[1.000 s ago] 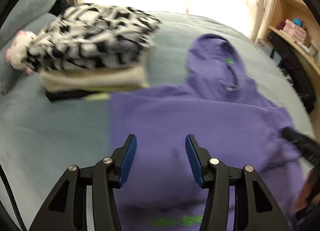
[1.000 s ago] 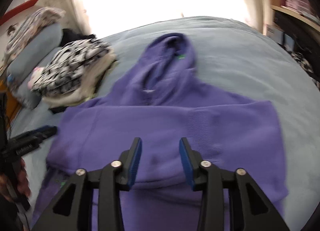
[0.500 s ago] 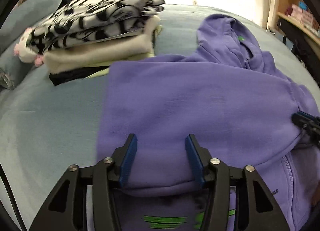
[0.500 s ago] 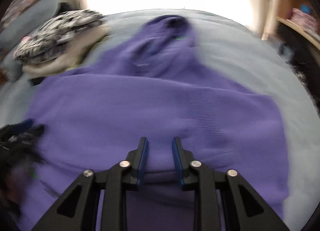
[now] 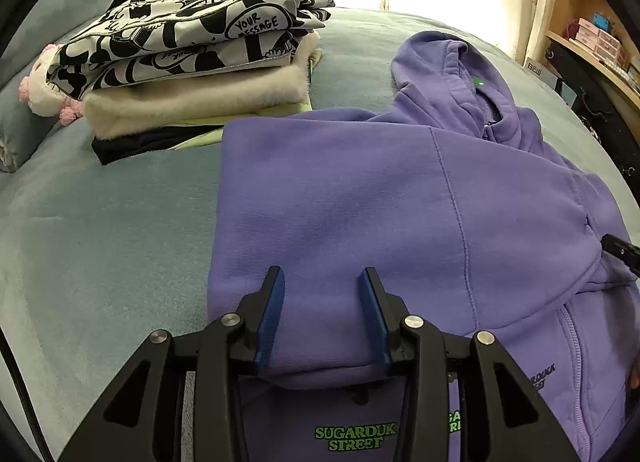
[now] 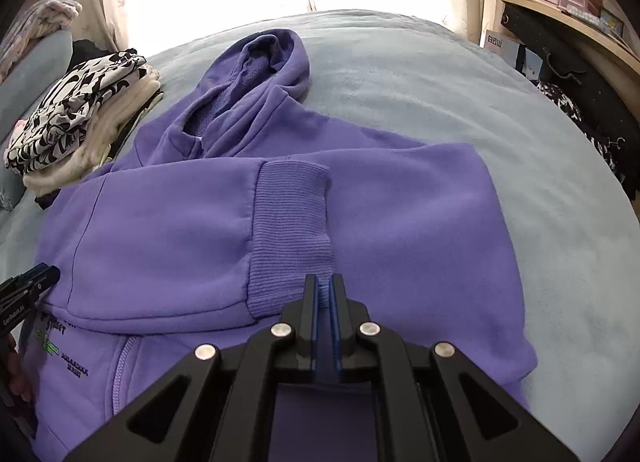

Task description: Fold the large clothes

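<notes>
purple hoodie waiting for its next fold

the purple hoodie (image 5: 400, 197) is lying flat on the bed (image 5: 100, 229), sleeves crossed over its chest, its long axis running straight ahead toward the hood. the left hand-held gripper (image 5: 322, 314) is closing its jaws around the near sleeve fold. the right hand-held gripper (image 6: 325, 302) is sitting pinched together just behind the ribbed cuff (image 6: 292, 229); i cannot tell whether it is catching cloth. a stack of folded clothes (image 5: 192, 61) is resting ahead-left.
</notes>
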Tool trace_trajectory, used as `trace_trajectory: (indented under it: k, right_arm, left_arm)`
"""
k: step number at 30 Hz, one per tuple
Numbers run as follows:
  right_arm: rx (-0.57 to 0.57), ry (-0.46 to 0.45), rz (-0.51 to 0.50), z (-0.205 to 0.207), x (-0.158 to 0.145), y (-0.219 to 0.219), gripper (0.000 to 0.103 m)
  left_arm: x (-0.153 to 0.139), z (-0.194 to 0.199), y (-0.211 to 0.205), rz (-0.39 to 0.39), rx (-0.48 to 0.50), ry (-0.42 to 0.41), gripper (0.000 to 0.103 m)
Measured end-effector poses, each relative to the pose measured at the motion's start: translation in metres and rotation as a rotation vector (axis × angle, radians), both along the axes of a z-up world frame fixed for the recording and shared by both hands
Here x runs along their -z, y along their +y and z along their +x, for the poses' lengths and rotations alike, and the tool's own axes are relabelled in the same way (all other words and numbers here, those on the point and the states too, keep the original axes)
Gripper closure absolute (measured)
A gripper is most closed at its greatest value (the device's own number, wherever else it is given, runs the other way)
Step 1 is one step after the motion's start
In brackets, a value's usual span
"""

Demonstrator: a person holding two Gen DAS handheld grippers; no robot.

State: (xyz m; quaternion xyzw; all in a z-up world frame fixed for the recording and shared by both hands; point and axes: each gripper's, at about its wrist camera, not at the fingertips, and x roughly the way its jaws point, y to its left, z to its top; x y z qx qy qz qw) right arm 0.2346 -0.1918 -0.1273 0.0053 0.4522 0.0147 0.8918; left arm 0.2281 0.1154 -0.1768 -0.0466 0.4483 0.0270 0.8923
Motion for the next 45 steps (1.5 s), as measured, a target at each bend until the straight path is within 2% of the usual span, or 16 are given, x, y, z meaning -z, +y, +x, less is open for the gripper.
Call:
trace_trajectory:
  k: [4,15,22,34,45]
  right_arm:
    - [0.020,0.013,0.023,0.004,0.000,0.001,0.096]
    - [0.019,0.013,0.067,-0.014,-0.015,0.007,0.097]
    - [0.020,0.000,0.073,-0.037,-0.031,0.012,0.096]
    - [0.044,-0.011,0.058,-0.092,-0.054,0.001,0.097]
    - [0.059,-0.045,0.084,-0.158,-0.075,-0.011,0.096]
  left_arm:
    - [-0.004,0.000,-0.003,-0.010,0.003,0.009,0.056]
    - [-0.019,-0.018,-0.007,-0.003,0.001,0.023,0.050]
    - [-0.034,-0.043,-0.002,0.006,-0.015,0.018,0.042]
    - [-0.059,-0.108,0.013,0.013,-0.062,0.018,0.040]
    - [-0.093,-0.191,0.022,0.019,-0.095,-0.014,0.035]
